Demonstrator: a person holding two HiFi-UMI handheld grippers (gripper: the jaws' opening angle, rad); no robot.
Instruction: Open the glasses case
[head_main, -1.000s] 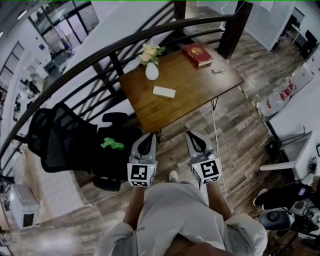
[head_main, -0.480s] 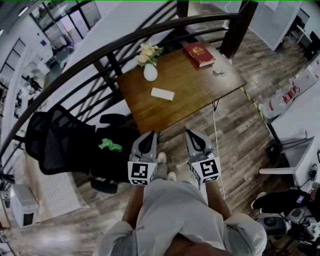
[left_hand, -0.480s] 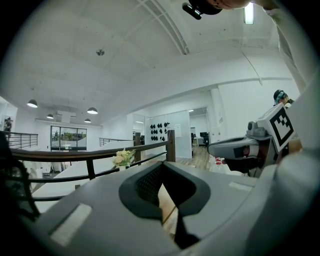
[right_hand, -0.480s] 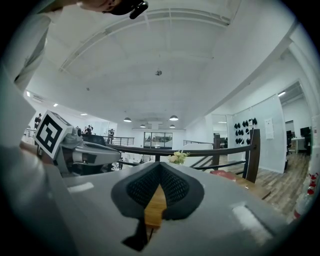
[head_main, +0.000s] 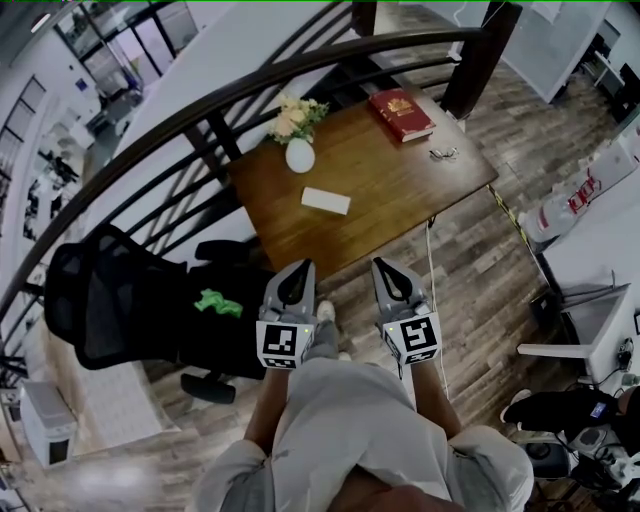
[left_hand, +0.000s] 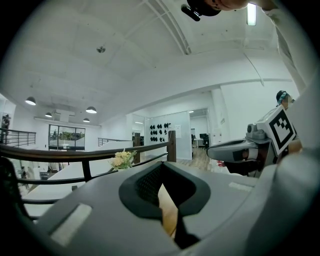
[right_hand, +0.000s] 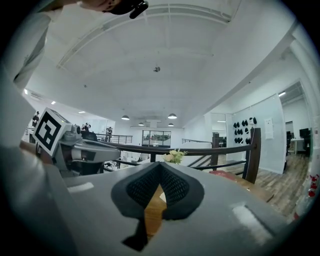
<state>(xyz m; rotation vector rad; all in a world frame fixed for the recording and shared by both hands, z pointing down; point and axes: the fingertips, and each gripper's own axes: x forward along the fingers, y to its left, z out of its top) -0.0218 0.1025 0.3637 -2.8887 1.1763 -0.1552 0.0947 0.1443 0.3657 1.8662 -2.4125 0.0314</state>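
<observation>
The white glasses case (head_main: 326, 201) lies shut near the middle of the brown wooden table (head_main: 400, 190) in the head view. My left gripper (head_main: 299, 267) and right gripper (head_main: 383, 266) are held side by side over the floor, short of the table's near edge and apart from the case. Both are shut with nothing between the jaws. In the left gripper view the left gripper (left_hand: 162, 166) points level at the table, with the right gripper (left_hand: 235, 150) beside it. The right gripper view shows the right gripper (right_hand: 160, 165) shut too, with table wood (right_hand: 152, 210) in the slot behind its tips.
On the table stand a white vase of flowers (head_main: 298, 152), a red book (head_main: 401, 112) and a pair of glasses (head_main: 443, 153). A dark railing (head_main: 200, 110) curves behind it. A black office chair (head_main: 130, 300) with a green item stands at the left.
The table and its objects have slid lower and nearer in the head view as both grippers moved toward it together. Both grippers stay shut.
</observation>
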